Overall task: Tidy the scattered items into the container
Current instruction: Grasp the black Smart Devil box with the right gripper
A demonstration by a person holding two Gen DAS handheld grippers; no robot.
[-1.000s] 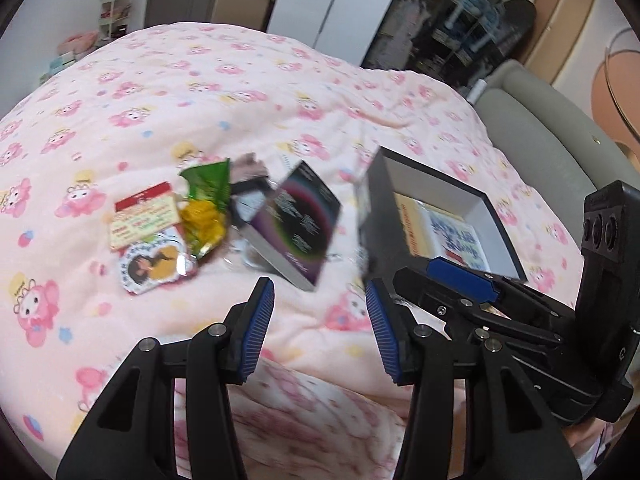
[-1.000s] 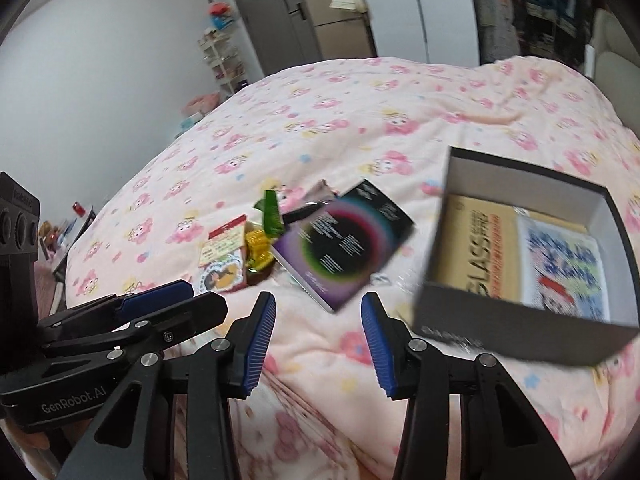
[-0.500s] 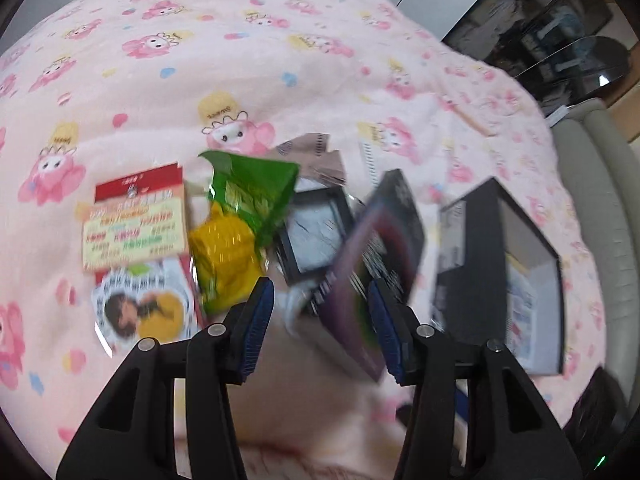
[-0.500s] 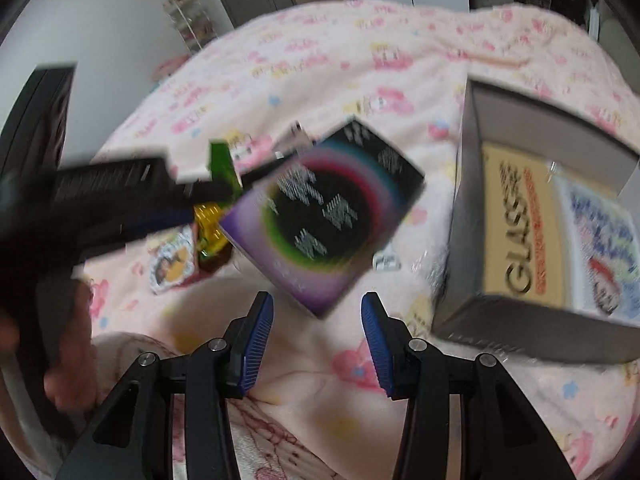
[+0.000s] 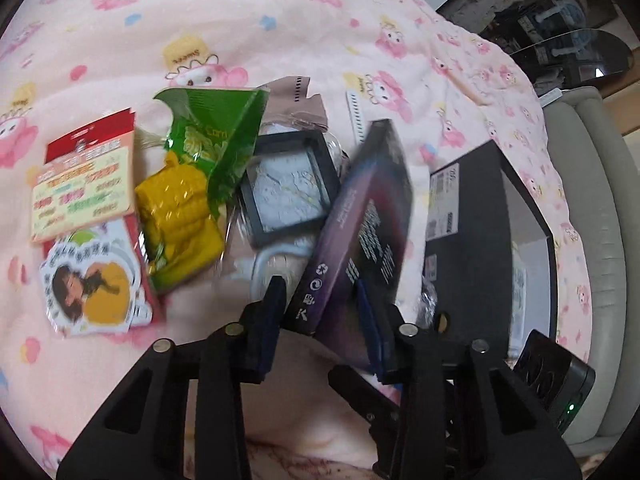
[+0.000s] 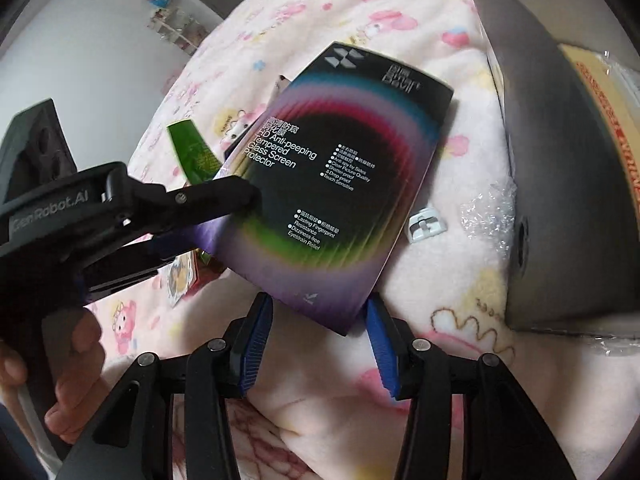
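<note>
Screen-protector box (image 5: 360, 236), lying flat on the bed (image 5: 280, 16) a second ago, now stands tilted as the closing left tool (image 5: 324, 320) clamps its corner; right tool (image 6: 316, 336) straddles its edge, released. Container (image 5: 488, 240) waits just beside.

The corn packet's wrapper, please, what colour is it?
Green wrapper over yellow corn; clearest in the left wrist view.

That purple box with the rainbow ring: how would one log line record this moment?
left claw: closing on purple rainbow-ringed screen-protector box | right claw: opening, box corner between pads | dark open container: beside box
</note>
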